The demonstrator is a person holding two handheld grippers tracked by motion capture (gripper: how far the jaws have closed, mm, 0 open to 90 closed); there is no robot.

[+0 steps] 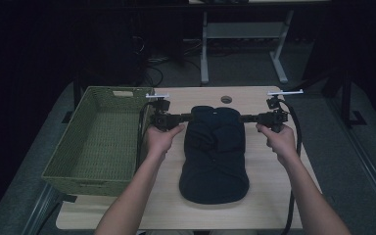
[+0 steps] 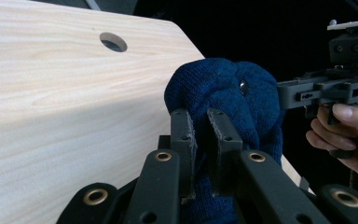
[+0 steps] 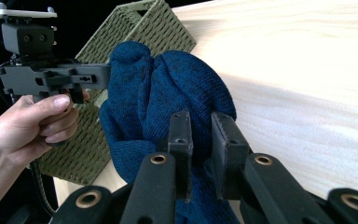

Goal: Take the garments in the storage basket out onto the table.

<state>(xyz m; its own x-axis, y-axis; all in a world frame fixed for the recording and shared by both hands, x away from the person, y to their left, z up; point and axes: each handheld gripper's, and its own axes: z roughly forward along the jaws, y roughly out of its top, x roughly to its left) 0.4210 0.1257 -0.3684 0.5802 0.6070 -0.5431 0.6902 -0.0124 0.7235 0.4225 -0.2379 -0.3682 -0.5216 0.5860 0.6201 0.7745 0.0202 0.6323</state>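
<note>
Both grippers pinching the far end of a dark blue knit, basket sitting off to the left.

The knit (image 1: 214, 156) lies flat in the middle of the table (image 1: 269, 205), running lengthwise toward the person, and its far end is bunched up where the tools grab it. The left gripper (image 1: 188, 117) has its jaws nearly together with a fold of knit clamped between them, and the right gripper (image 1: 245, 118) does the same from the other side, so the two face each other across the top edge. The basket (image 1: 66, 161), green and woven, sits at the table's left edge, just beside the left hand (image 1: 160, 139); what shows of its inside is bare weave. The knit is fully outside it, near but not touching.
</note>
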